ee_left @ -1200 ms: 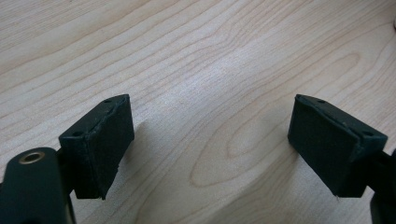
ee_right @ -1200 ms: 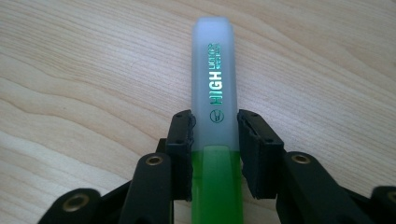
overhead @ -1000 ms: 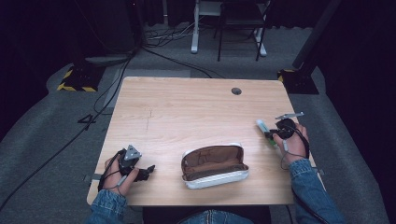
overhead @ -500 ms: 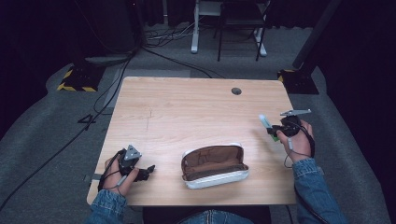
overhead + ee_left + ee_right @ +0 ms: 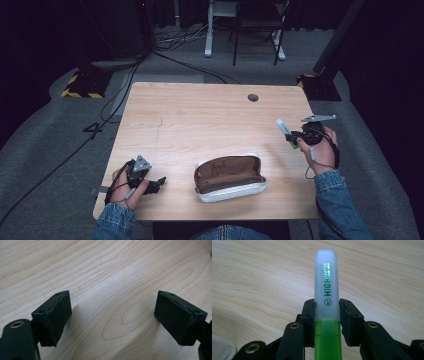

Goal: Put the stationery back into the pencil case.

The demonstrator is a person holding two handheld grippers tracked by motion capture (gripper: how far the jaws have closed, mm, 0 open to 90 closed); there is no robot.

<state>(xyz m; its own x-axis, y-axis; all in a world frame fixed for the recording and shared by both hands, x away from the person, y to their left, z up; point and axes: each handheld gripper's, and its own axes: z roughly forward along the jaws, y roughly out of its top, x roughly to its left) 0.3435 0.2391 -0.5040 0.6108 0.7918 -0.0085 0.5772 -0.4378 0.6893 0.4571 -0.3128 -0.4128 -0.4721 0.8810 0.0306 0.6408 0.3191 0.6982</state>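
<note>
We see the tabletop (image 5: pixel 200 120) with an open pencil case (image 5: pixel 229 177) at 6 o'clock near the front edge. At 3 o'clock, the right hand-held gripper (image 5: pixel 291 136) is clamped on a green highlighter (image 5: pixel 284 129), raised off the wood. At 7 o'clock, the left hand-held gripper (image 5: pixel 159 183) sits low at the tabletop, jaws wide, nothing between them.

The right gripper view gives detail we can't get from above: both pads pinch the highlighter (image 5: pixel 326 305) where the frosted cap meets the green body, and the cap sticks out past the jaws toward 12 o'clock, "HIGHLIGHTER" print facing the camera. The left gripper view confirms a wide gap over bare wood grain (image 5: pixel 112 290).

From above, the highlighter's cap points to 11 o'clock from the right hand-held gripper, well apart from the pencil case.
</note>
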